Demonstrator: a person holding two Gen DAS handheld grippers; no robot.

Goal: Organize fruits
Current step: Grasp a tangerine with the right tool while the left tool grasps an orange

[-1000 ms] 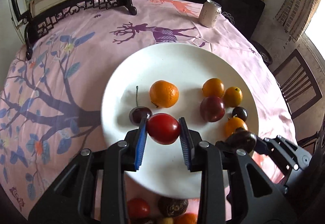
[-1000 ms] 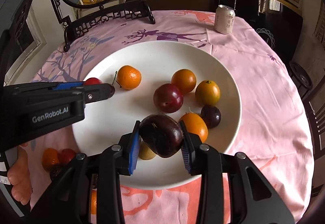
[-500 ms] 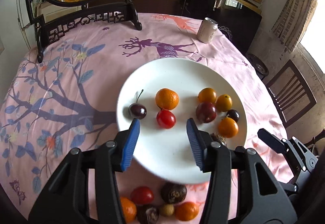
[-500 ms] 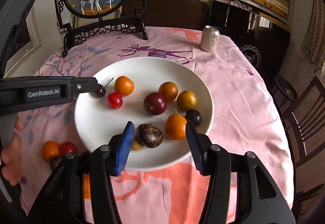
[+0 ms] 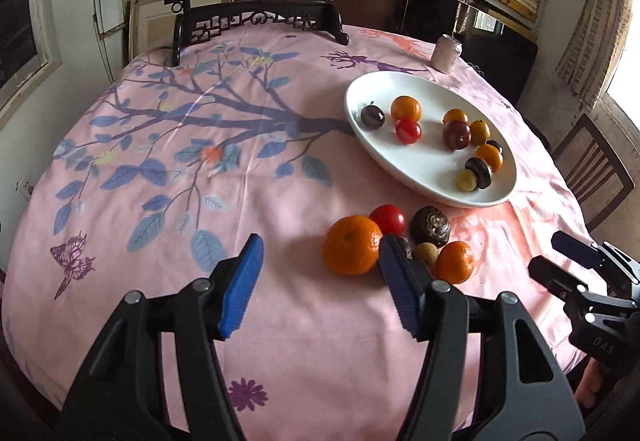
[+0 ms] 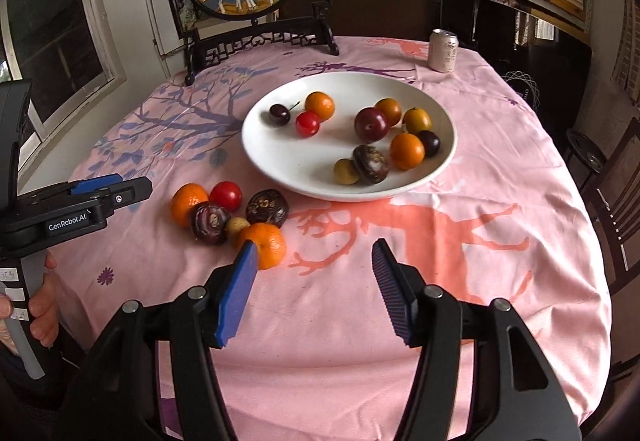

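Plate (image 6: 416, 85), white, upper centre of the right view; it holds about ten fruits in two groups.

Loose pile on the cloth (image 6: 460, 241), left of centre, just below the plate rim, six pieces touching:
- left mandarin (image 5: 352, 245), largest, lower centre in the left view. We judge it light with soft, loose peel; take it across its widest girth with modest squeeze.
- near mandarin (image 6: 266, 243): same handling.
- two dark wrinkled fruits (image 6: 267, 207): shell looks stiff, possibly brittle.
- tomato (image 6: 226, 195): smooth, likely slippery and easily bruised.
- small tan fruit (image 6: 237, 225), wedged in the middle; we would leave it for last.

Left gripper (image 5: 320, 281): jaws have just been opening, spread, empty; the left mandarin sits just above the right pad (image 5: 396, 281).

Right gripper (image 6: 314, 291): jaws spread, empty over bare cloth.
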